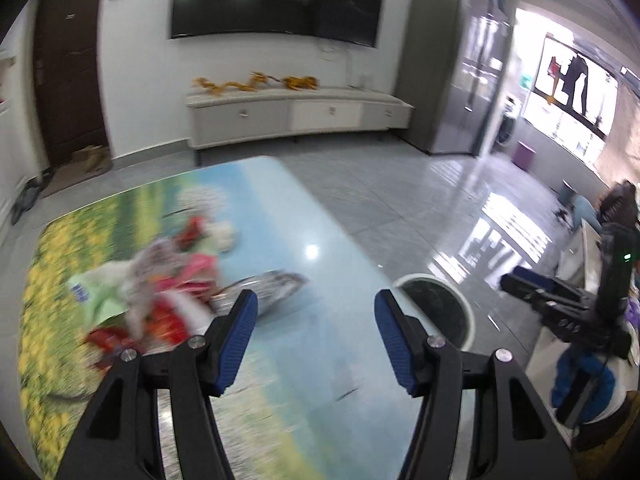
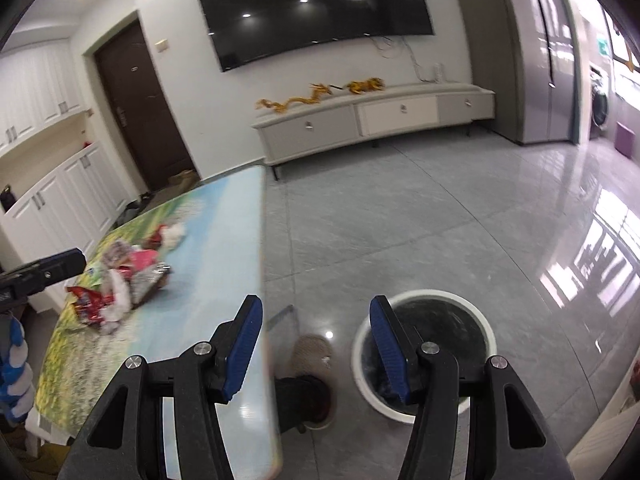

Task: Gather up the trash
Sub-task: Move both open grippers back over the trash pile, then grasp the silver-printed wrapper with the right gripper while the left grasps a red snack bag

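The left gripper (image 1: 316, 320) hangs over the table (image 1: 280, 208) with its jaws apart and nothing between them. The right gripper (image 2: 316, 324) also stands open and empty, above the table's edge (image 2: 260, 240) and the floor (image 2: 400, 220). The trash (image 1: 160, 280) lies in a blurred heap on the table: red and pink wrappers, white crumpled paper and a silver foil bag (image 1: 272, 284) at its near side. In the right view the heap (image 2: 124, 276) sits well away from the table's right edge. A white bin (image 2: 424, 344) stands on the floor just beside the table, lined in black. The bin (image 1: 436, 312) shows past the table's edge in the left view.
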Demonstrator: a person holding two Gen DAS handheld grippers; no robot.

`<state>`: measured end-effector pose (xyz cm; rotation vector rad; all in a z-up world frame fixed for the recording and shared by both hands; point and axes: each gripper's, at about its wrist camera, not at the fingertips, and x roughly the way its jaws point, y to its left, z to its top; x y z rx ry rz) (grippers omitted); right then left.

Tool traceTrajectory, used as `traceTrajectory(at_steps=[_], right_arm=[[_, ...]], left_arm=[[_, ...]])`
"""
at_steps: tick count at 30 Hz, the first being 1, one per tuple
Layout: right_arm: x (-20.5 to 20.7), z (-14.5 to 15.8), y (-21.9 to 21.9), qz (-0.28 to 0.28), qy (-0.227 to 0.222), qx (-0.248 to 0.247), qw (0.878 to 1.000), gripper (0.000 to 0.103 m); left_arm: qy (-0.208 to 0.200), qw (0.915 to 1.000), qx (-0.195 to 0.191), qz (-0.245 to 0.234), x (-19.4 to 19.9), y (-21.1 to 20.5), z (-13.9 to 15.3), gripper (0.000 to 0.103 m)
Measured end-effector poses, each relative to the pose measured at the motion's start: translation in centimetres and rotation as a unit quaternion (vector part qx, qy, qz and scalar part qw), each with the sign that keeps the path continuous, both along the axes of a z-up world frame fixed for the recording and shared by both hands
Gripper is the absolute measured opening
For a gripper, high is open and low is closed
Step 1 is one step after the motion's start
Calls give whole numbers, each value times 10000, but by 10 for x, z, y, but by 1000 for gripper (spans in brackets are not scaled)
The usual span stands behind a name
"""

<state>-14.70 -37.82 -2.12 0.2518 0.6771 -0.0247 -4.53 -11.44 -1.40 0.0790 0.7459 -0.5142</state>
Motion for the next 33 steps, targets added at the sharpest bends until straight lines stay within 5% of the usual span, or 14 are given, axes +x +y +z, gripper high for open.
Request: traceTrajectory(at_steps=[11, 18, 31, 33], right_arm=[[52, 10, 96, 1314, 259, 212, 9908, 56], [114, -33, 137, 1864, 910, 747, 9754, 57], [188, -79, 145, 1760, 1598, 1686, 9566, 57], [192, -82, 144, 1695, 1603, 1885, 9539, 48]], left_arm=[[32, 9918, 49, 1279, 1, 142, -36, 67], [281, 9912, 85, 1289, 27, 156, -66, 68], [665, 9928, -182, 982, 78, 164, -102, 67], [697, 9934, -223, 886, 81, 163, -104, 65]])
